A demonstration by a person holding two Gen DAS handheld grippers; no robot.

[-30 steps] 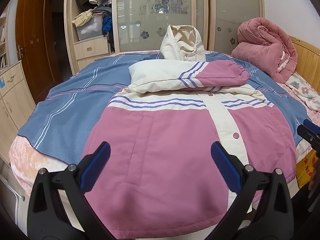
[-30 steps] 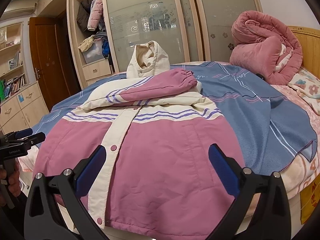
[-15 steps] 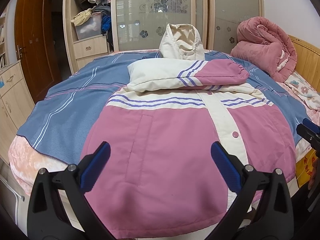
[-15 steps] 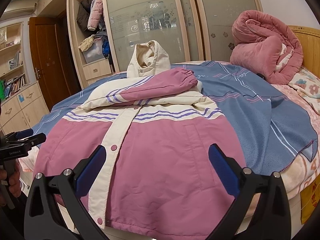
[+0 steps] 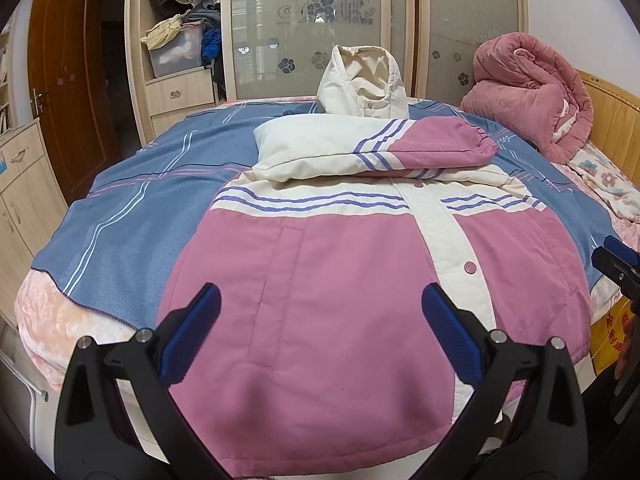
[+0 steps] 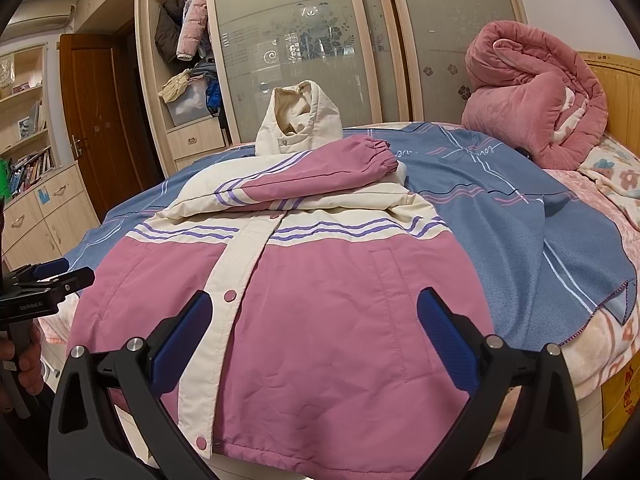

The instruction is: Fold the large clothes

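Note:
A pink and cream padded jacket (image 5: 320, 264) lies front up on the bed, with its sleeves folded across the chest and its cream hood (image 5: 362, 80) standing at the far end. It also shows in the right wrist view (image 6: 304, 300). My left gripper (image 5: 320, 320) is open and empty, just above the jacket's hem on its left half. My right gripper (image 6: 314, 320) is open and empty above the hem on the right half. Each gripper shows at the edge of the other's view.
A blue striped blanket (image 5: 132, 216) covers the bed under the jacket. A rolled pink quilt (image 6: 536, 92) sits at the far right by the wooden headboard. A wardrobe with glass doors (image 5: 320, 20) stands behind the bed, drawers and a door on the left.
Both grippers have stayed open over the hem. The views have shifted only slightly, with the left gripper tilting a little downward. The jacket has not moved.

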